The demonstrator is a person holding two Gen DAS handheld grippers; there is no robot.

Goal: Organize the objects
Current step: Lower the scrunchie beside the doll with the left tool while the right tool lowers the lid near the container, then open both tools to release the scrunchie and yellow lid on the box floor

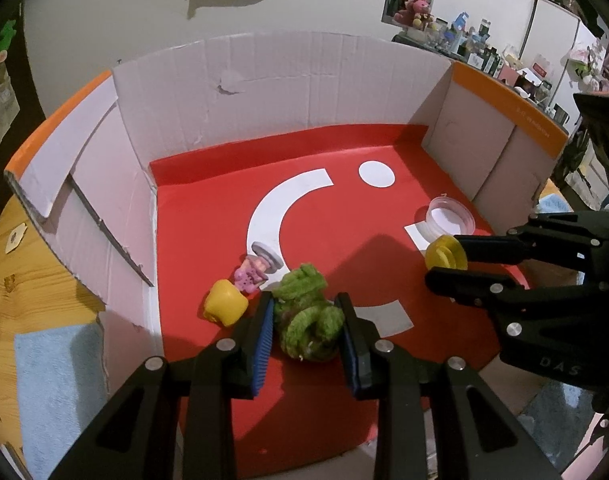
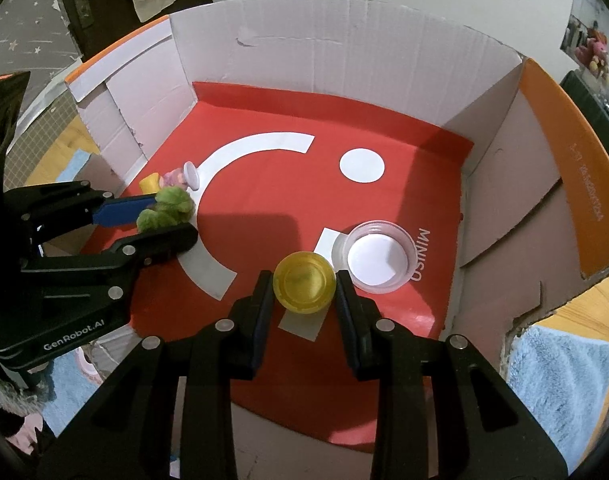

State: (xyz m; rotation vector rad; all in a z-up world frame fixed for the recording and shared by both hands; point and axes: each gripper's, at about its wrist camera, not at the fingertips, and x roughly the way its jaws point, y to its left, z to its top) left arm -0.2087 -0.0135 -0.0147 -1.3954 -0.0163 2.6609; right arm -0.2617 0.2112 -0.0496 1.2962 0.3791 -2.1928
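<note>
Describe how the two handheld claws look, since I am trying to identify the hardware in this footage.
Both are matte black, angular linkage claws with round silver pivot pins. The left claw has ribbed blue pads on its inner finger faces; seen from the right wrist camera, its body carries white "GenRobot.AI" lettering. The right claw shares the same build, and its body shows faint "DAS" lettering in the left wrist view. No cables or sleeves are visible.

the red floor (image 2: pixel 288 200) lies bare mid-box; cardboard walls (image 2: pixel 304 48) close left, far and right; the clear lid (image 2: pixel 376 256) sits right.
</note>
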